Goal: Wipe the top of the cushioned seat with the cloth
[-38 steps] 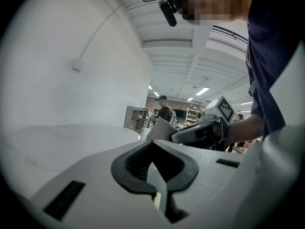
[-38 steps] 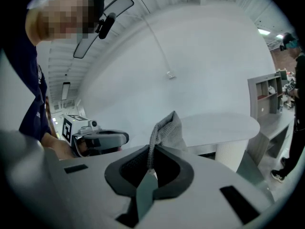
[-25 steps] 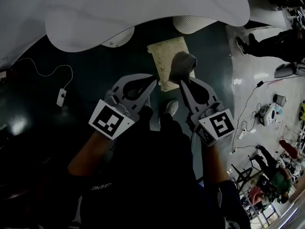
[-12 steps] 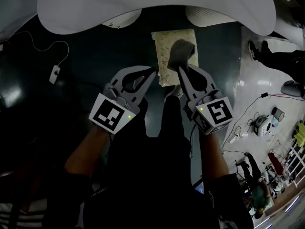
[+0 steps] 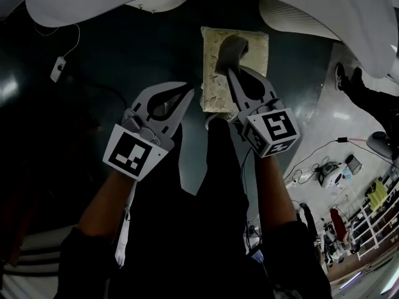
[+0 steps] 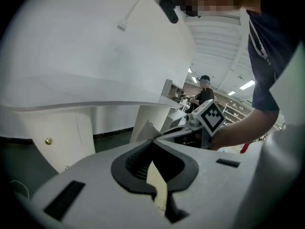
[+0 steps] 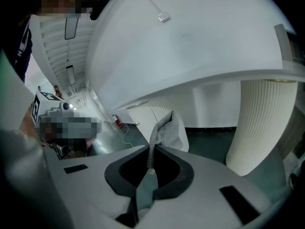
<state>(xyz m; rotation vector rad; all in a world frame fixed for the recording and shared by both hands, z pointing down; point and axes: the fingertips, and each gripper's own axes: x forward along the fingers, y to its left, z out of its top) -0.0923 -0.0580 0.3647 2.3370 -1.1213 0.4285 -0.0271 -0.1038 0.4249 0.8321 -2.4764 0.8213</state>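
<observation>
The cushioned seat (image 5: 248,48) is a pale, speckled square on the dark floor, at the upper middle of the head view. My right gripper (image 5: 227,75) is over the seat's near half, shut on a grey cloth (image 5: 229,50) that stands up from its tips above the cushion. In the right gripper view the cloth (image 7: 164,126) rises from the closed jaws. My left gripper (image 5: 191,92) hangs just left of the seat's near corner. Its jaws are shut with nothing in them. Through a gap behind those jaws the left gripper view shows a pale strip of the seat (image 6: 158,187).
A large white table (image 5: 124,2) with ribbed white pedestals (image 5: 293,18) overhangs the far side of the seat. A cable with a plug (image 5: 57,68) lies on the floor at far left. My own dark-trousered legs (image 5: 212,185) fill the view below the grippers.
Both grippers have moved forward toward the seat. The right one has carried the cloth from the seat's near edge to over its near half. The left gripper has come up beside the near corner.
</observation>
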